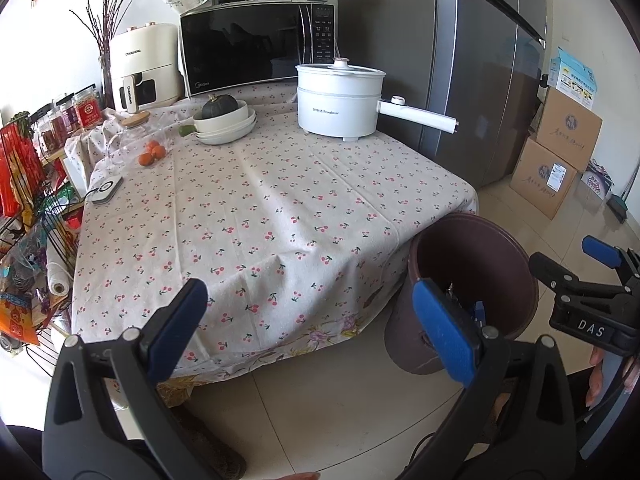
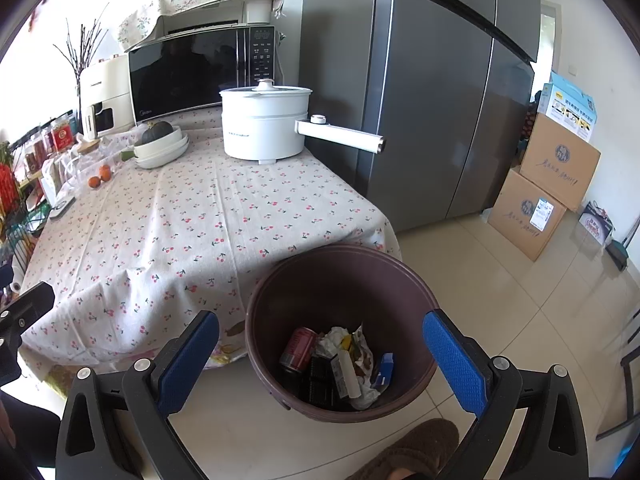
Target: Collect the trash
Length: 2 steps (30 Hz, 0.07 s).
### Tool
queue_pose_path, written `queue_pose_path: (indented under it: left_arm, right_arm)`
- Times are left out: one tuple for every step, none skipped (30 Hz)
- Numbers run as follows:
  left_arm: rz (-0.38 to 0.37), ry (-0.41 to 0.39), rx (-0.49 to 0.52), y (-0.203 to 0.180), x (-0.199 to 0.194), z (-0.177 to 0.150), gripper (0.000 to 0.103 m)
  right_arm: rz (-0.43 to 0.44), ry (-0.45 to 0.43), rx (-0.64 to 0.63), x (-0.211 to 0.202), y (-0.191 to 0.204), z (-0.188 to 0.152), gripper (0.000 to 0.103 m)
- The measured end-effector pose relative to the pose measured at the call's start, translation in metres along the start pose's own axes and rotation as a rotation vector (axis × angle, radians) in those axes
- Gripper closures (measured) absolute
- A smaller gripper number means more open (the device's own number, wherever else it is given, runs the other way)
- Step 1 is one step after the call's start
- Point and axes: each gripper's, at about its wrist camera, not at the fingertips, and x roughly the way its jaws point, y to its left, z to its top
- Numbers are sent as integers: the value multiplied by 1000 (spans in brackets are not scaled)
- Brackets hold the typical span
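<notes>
A brown trash bin (image 2: 340, 264) stands on the floor at the table's near right corner. It holds a red can (image 2: 298, 348), crumpled wrappers (image 2: 352, 344), a white tube and dark packets. My right gripper (image 2: 320, 356) is open and empty, hovering above the bin's mouth. My left gripper (image 1: 316, 324) is open and empty over the table's front edge, left of the bin (image 1: 500, 248). The right gripper also shows at the right edge of the left wrist view (image 1: 592, 280).
The table (image 1: 280, 208) has a cherry-print cloth. At its back stand a white electric pot (image 1: 340, 100), stacked bowls with a squash (image 1: 224, 116), oranges (image 1: 152, 154), a microwave (image 1: 256, 48) and an air fryer. A grey fridge (image 2: 432, 100) and cardboard boxes (image 2: 544, 192) are to the right.
</notes>
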Motion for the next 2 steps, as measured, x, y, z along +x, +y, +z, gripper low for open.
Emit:
queue_pose_path:
  left_arm:
    - [0, 0, 1, -1, 0, 0, 1]
    - [-4, 1, 3, -1, 0, 1, 1]
  right_arm:
    - [0, -1, 1, 0, 0, 0, 0]
    - [0, -2, 1, 0, 0, 0, 0]
